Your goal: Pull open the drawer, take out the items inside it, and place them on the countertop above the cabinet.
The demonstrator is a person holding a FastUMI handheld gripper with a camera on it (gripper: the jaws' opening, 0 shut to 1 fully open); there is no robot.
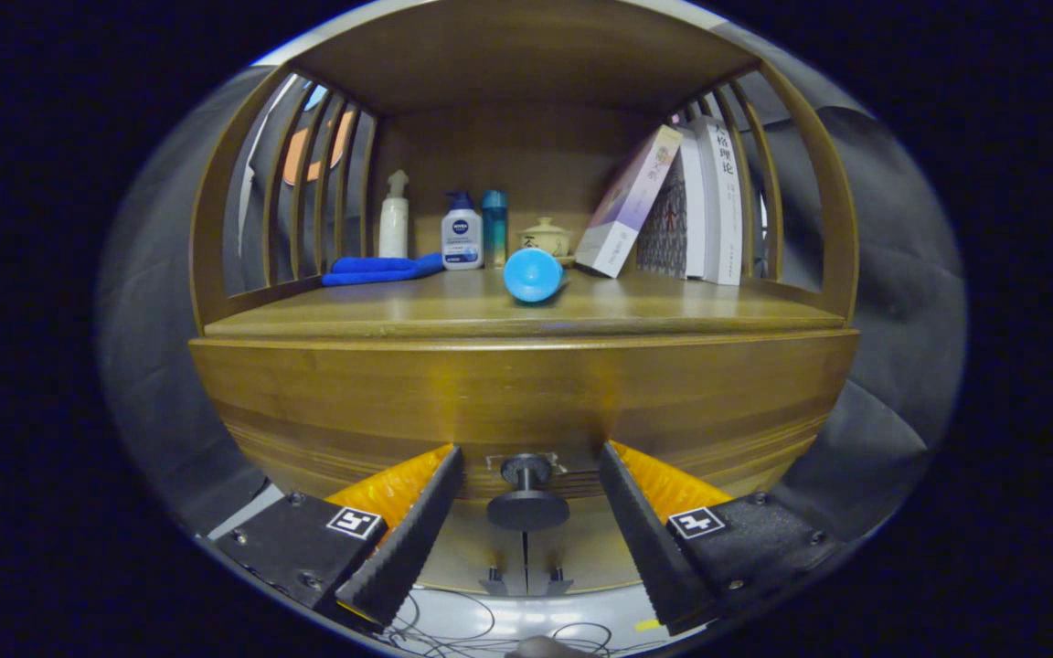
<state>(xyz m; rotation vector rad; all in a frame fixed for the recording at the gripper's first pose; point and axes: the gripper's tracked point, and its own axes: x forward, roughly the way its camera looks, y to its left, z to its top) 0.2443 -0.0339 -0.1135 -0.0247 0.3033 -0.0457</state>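
The tongs (pixel 526 512) stand open around the knob (pixel 527 498) of the closed drawer (pixel 526 402); a blue cup (pixel 533 274) lies near the bench's (pixel 673 315) front edge. Whether the drawer awaits opening or is reclosed, I cannot tell.

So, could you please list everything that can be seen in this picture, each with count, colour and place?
cabinet: one, brown wood, ahead of the gripper, drawer closed
drawer knob: one, dark, on the drawer front, between the fingers, not touched
countertop: one, brown wood, above the drawer
cup: one, blue, lying on its side at mid countertop
cloth: one, blue, on the countertop, left part
spray bottle: one, white, behind the cloth
lotion bottle: one, white with blue cap, beside the spray bottle
teal bottle: one, teal, right of the lotion bottle
small jar: one, beige, behind the cup
books: several, mostly white, leaning at the right
cables: some, dark, below the gripper
gripper: one, open, fingers on each side of the knob
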